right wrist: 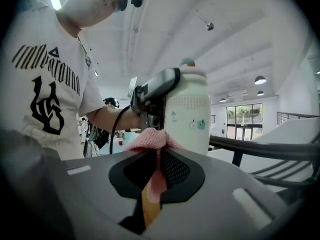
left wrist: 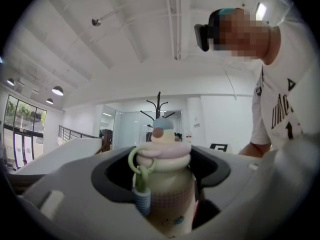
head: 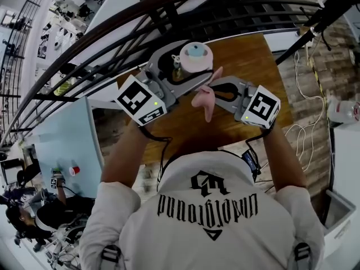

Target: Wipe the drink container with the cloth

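The left tongs (left wrist: 162,171) grasp the bottle (head: 195,57) around its body just under the pink lid, one jaw on each side, holding it upright. A green loop (left wrist: 137,161) with a striped blue strap hangs from the lid on the side towards the left gripper view's camera. The right tongs (right wrist: 159,156) are clenched on the pink cloth (right wrist: 150,139), whose bunched end sticks out past the tips and seems to touch the bottle's lower side, though the contact itself is hard to see. Both tongs meet over the brown table (head: 247,55), with a dark railing (head: 112,32) just beyond it.
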`<action>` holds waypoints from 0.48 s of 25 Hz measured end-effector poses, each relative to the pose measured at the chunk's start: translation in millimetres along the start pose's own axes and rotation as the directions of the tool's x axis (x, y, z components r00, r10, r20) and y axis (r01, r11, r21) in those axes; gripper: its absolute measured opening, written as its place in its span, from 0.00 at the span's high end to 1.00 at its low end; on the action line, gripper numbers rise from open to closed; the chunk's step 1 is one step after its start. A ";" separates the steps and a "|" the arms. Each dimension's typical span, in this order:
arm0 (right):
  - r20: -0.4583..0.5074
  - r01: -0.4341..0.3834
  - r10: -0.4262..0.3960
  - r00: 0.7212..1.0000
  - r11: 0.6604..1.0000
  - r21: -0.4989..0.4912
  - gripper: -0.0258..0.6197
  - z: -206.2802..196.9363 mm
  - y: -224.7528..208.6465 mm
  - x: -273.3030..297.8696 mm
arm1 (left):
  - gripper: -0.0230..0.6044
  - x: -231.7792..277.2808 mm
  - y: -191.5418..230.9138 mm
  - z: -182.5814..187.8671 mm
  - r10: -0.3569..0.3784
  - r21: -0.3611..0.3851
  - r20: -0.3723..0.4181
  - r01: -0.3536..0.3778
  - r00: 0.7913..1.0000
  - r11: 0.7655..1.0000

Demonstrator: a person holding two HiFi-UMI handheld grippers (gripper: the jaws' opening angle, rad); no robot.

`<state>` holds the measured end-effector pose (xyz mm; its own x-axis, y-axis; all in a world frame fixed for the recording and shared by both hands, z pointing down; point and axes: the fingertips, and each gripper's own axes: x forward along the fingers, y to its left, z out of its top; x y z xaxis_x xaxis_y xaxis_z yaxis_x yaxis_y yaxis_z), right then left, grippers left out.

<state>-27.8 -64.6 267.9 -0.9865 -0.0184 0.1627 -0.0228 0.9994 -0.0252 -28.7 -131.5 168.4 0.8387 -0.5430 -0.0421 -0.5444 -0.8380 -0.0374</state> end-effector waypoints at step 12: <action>-0.052 0.182 -0.177 0.983 0.977 0.114 0.92 -55.1 -41.0 -28.5 | 0.36 0.7 9.5 -30.4 0.001 -0.007 -0.020 -0.002 1.000 1.000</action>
<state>10.2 -103.5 318.7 -0.9572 -0.1931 0.2156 -0.2198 0.9695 -0.1079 -32.8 -141.5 198.3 0.8380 -0.5452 -0.0220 -0.5456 -0.8375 -0.0304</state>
